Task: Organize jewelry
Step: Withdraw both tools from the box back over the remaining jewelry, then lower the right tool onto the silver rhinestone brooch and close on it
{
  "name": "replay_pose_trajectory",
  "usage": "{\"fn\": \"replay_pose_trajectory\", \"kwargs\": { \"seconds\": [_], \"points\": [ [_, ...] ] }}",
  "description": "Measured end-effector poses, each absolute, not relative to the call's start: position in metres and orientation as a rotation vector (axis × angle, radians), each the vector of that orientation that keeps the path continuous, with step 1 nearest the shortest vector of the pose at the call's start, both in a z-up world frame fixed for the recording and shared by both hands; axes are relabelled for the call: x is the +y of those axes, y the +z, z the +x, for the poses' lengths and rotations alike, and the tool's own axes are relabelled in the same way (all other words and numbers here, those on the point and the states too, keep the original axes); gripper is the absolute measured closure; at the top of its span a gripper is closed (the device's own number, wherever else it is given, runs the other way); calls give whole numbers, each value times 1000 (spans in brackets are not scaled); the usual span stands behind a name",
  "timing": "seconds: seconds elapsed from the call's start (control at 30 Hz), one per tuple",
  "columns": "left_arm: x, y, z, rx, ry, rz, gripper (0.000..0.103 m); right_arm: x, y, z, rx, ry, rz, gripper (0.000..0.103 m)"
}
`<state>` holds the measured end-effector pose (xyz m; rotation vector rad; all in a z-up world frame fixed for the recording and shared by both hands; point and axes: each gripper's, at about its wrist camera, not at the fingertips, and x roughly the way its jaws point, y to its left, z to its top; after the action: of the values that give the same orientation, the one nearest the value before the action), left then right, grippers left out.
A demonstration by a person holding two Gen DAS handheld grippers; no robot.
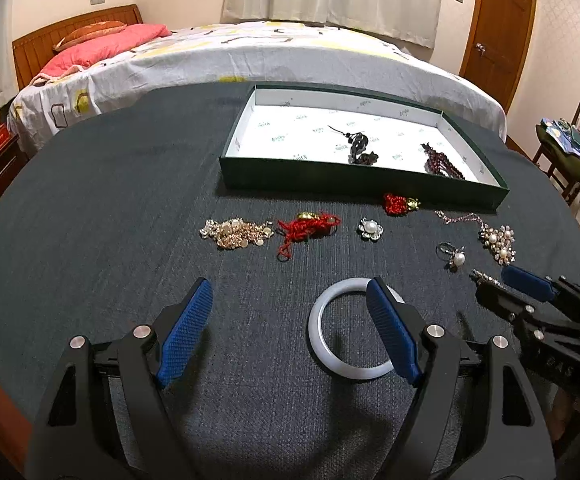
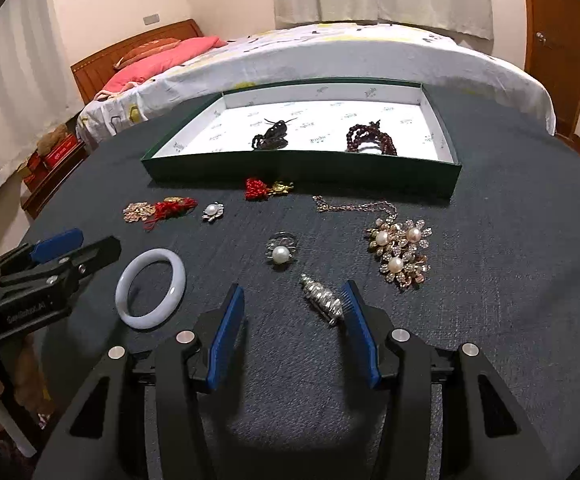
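Note:
A white bangle [image 1: 315, 328] [image 2: 154, 254] lies flat on the dark cloth. My left gripper [image 1: 290, 284] [image 2: 98, 240] stands open; its right finger rests over the bangle's far right rim, the left finger well clear. My right gripper [image 2: 291, 288] [image 1: 505, 286] is open around a silver rhinestone clasp [image 2: 321, 300] [image 1: 485, 278], which lies against the right pad only. The green tray [image 1: 361, 186] [image 2: 297, 168] holds a black bead bracelet [image 2: 272, 138] and a dark red bead bracelet [image 2: 369, 138].
Loose on the cloth: a gold coin bracelet [image 1: 236, 233], a red cord [image 1: 307, 228], a pearl brooch [image 1: 369, 230], a red knot charm [image 2: 266, 189], a pearl ring [image 2: 280, 250] and a pearl flower necklace [image 2: 399, 252]. A bed [image 1: 290, 56] stands behind the table.

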<state>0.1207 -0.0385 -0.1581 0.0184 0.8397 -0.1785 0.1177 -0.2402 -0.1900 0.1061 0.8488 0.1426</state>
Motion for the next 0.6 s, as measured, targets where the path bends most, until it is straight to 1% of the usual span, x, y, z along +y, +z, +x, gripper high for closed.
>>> {"fn": "replay_pose_trajectory", "kwargs": {
  "seconds": [0.07, 0.1, 0.2, 0.27, 0.53, 0.6],
  "points": [
    [-40, -159, 120, 840, -183, 22, 26, -241, -192, 122, 855, 132, 94, 60],
    [-41, -160, 120, 841, -185, 25, 26, -241, -193, 123, 861, 134, 92, 70],
    [-43, -162, 120, 845, -190, 28, 26, -239, -192, 122, 864, 120, 59, 83],
    [-44, -163, 120, 847, -191, 30, 26, -240, -191, 119, 862, 120, 54, 88],
    [-49, -166, 117, 853, -202, 38, 26, -240, -188, 110, 851, 114, 52, 90],
    [-50, -167, 116, 853, -205, 37, 26, -242, -188, 110, 859, 117, 56, 95]
  ]
}}
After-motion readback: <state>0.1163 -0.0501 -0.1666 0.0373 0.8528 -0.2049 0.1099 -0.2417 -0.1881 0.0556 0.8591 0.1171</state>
